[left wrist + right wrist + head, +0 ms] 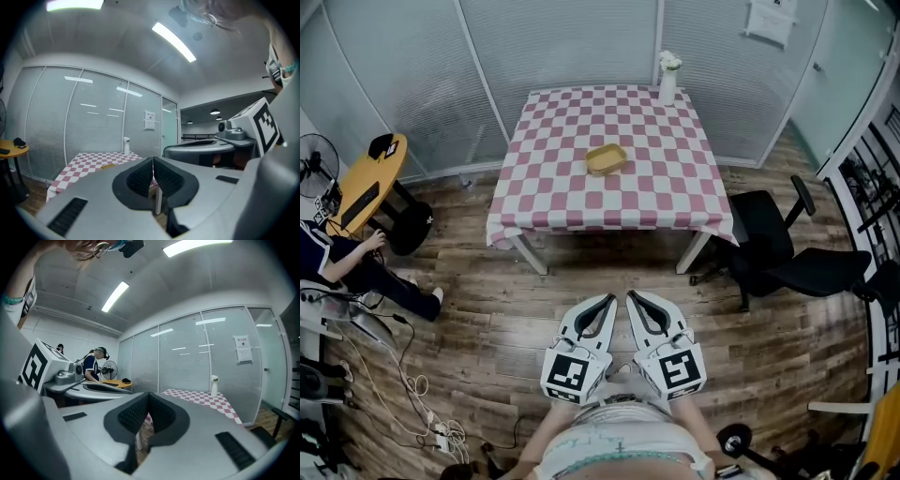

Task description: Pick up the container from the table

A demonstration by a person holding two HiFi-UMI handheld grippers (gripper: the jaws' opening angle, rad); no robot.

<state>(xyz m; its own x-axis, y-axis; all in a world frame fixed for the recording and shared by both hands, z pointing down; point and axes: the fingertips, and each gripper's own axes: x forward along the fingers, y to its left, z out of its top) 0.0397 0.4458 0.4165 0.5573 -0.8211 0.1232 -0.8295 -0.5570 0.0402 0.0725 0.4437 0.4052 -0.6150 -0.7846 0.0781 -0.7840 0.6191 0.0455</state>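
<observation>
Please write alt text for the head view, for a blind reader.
The left gripper and right gripper, both shut, hover over a wooden floor, short of a checked table bearing a yellow container and a white vase.

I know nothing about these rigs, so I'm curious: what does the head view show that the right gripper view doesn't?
Only the head view shows the yellow container on the checkered table and the cables on the floor. Only the right gripper view shows the ceiling lights. Both show that table, the white vase and the round orange table.
</observation>
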